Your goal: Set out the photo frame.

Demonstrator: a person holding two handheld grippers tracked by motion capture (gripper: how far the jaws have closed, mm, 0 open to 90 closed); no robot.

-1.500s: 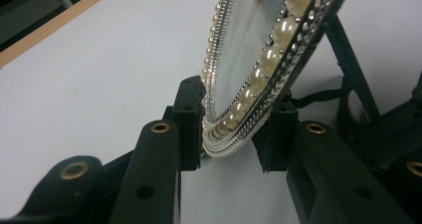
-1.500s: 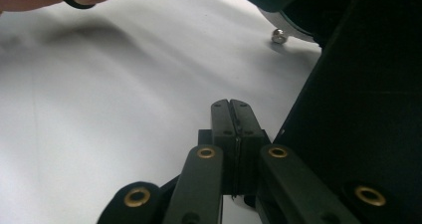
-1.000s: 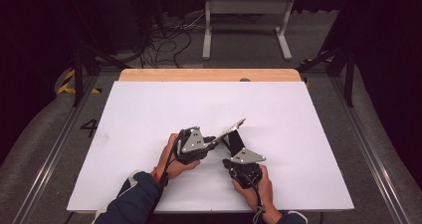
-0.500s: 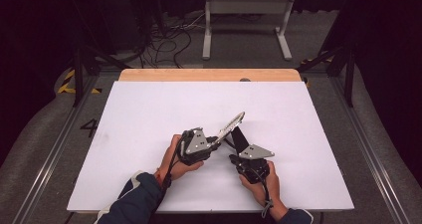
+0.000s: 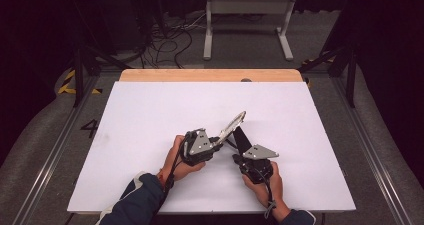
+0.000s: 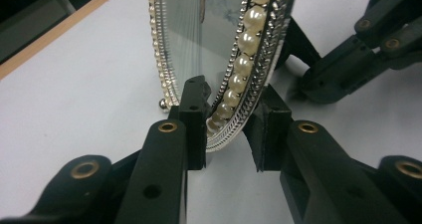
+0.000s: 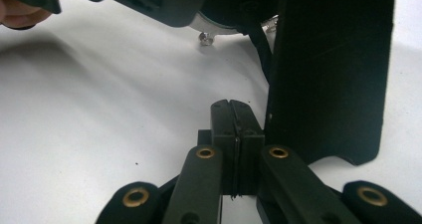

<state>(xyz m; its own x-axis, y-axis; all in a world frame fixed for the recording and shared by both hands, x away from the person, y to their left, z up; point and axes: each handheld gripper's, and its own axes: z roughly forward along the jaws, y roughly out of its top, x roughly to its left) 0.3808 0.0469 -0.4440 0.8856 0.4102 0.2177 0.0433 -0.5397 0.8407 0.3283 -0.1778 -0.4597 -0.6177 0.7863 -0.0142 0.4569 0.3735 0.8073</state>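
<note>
A pearl-rimmed picture frame is standing tilted on the white table, near the middle of the table's near half, with its black easel back leaning down behind it toward the person. In the left gripper view the frame's silver edge, lined with a row of pearls, is rising between the two black jaws; the left gripper is holding its jaws spread on either side of that edge, one pad lying against the frame's glass side and the other standing just off the beaded rim, so it is bracketing the frame rather than squeezing it. Just beside the frame, on its back side, the right gripper is keeping its jaws pressed together with nothing between them, its tips sitting next to the black easel back. In the high view the left gripper is reaching the frame from the left, the right gripper from below, each carried in one hand.
</note>
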